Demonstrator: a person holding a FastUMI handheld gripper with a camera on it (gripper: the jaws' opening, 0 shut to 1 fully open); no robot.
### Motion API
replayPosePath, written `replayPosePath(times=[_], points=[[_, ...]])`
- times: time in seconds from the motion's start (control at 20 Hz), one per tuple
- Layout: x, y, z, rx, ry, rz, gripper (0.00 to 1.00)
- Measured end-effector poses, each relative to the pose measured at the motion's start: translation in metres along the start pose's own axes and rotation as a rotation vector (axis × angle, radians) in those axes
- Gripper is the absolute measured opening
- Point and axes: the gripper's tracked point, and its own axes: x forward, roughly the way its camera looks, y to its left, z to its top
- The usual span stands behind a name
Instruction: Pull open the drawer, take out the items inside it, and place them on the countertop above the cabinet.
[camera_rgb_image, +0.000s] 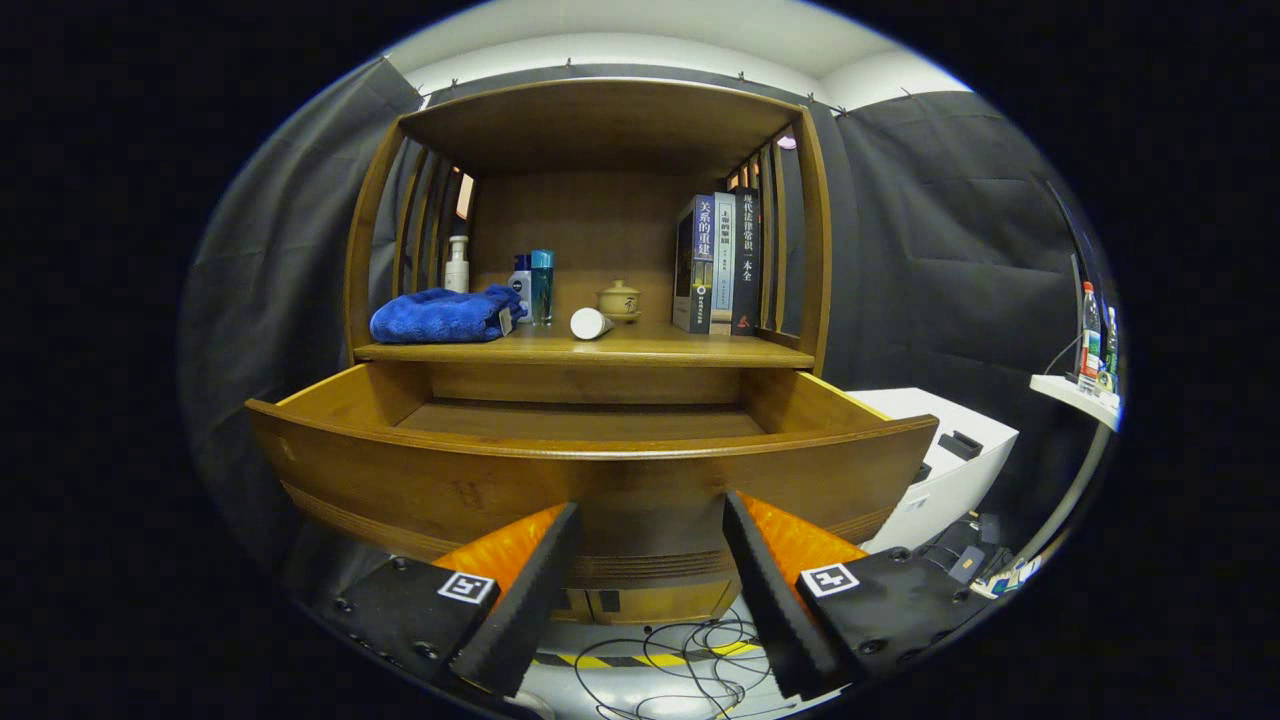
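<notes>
Tongs (650, 545) spread, empty, before open drawer (590, 470); blue towel (445, 315) on countertop (640, 347) looks soft, light: pinch a fold.

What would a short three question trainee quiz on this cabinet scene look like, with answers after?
1. True or false: the drawer is pulled open.
2. What lies on its side on the countertop between the teal bottle and the books: A) white tube, B) spoon, C) remote?
3. Fill in: the gripper fingers are ____, holding nothing.

Key
1. True; the part of its floor in view is bare.
2. A.
3. Open, in front of the drawer front.
</notes>
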Motion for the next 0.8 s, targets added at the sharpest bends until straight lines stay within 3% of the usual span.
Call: replayPosePath(times=[0.5, 0.8], points=[[0.065, 0.008, 0.02, 0.035, -0.005, -0.019, 0.95], [0.103, 0.012, 0.028, -0.006, -0.003, -0.017, 0.96]])
